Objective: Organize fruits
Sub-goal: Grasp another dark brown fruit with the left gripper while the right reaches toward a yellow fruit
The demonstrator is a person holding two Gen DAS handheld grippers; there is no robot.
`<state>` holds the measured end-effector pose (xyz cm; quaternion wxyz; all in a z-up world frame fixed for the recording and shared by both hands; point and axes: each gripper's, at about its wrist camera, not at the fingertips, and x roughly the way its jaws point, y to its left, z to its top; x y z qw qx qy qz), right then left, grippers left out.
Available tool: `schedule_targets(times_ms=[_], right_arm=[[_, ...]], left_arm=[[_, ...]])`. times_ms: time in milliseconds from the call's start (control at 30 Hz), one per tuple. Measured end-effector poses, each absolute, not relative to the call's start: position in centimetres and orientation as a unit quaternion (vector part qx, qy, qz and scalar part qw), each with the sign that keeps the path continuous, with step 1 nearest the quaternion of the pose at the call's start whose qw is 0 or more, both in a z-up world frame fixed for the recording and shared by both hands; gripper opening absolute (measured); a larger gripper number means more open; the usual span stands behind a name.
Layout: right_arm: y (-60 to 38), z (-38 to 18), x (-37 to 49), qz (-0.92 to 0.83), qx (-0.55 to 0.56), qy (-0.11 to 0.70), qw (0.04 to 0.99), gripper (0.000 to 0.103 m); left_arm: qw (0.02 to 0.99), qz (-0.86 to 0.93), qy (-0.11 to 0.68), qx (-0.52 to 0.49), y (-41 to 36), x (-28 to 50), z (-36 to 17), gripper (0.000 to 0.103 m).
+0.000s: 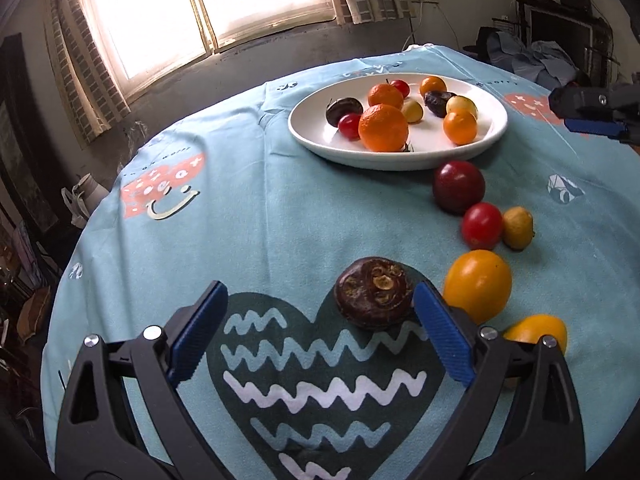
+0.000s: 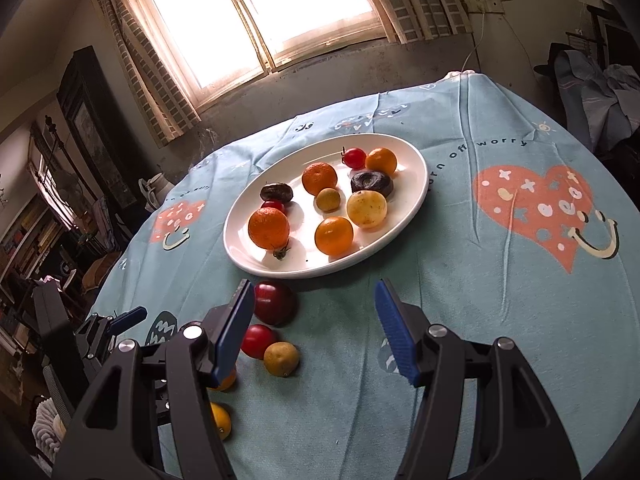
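Fruit lies in two groups on the blue-clothed desk (image 1: 280, 208): a white plate (image 1: 494, 128) in the upper middle of the left wrist view already carries oranges, small tomatoes and dark pieces, while a curved line of loose pieces runs down the right side below it. Nearest the left tongs (image 1: 318, 308) sits a dark brown water chestnut (image 1: 374, 290), low and centre-right in that view, resting on the cloth's dark heart print. These tongs stand wide and grip nothing; the chestnut lies just ahead of them, close by the right blue pad, with a yellow tomato (image 1: 478, 284) just beside on the far side of that pad.

Chestnut of this sort is likely light, hard and stiff, with a squat rounded body, so it should bear a firm squeeze; taking it across its widest middle seems safest, since the flattish top could slip.

In the right wrist view, the right tongs (image 2: 316, 312) hang half-wide and empty, near the plate's lower edge, beside a dark red plum (image 2: 276, 302).
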<state>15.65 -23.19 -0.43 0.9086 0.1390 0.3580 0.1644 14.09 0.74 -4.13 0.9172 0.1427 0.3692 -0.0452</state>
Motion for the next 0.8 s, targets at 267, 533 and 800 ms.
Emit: schedule_targets(times_ms=[267,533,800], right_arm=[[-23.0,-0.8,15.8,0.162,0.137,0.366,0.906,0.063],[-22.6,-0.9,15.7,0.167,0.131,0.368,0.905,0.063],[-21.9,-1.5,15.9,0.170,0.116,0.381,0.901,0.063]], left_arm=[[0.905,-0.078,0.403,0.116,2.0,16.0,-4.8,0.096],[0.903,-0.047,0.398,0.155,2.4,16.1,-5.2,0.093],[0.896,-0.097,0.414,0.127,2.2,16.6,-5.4,0.068]])
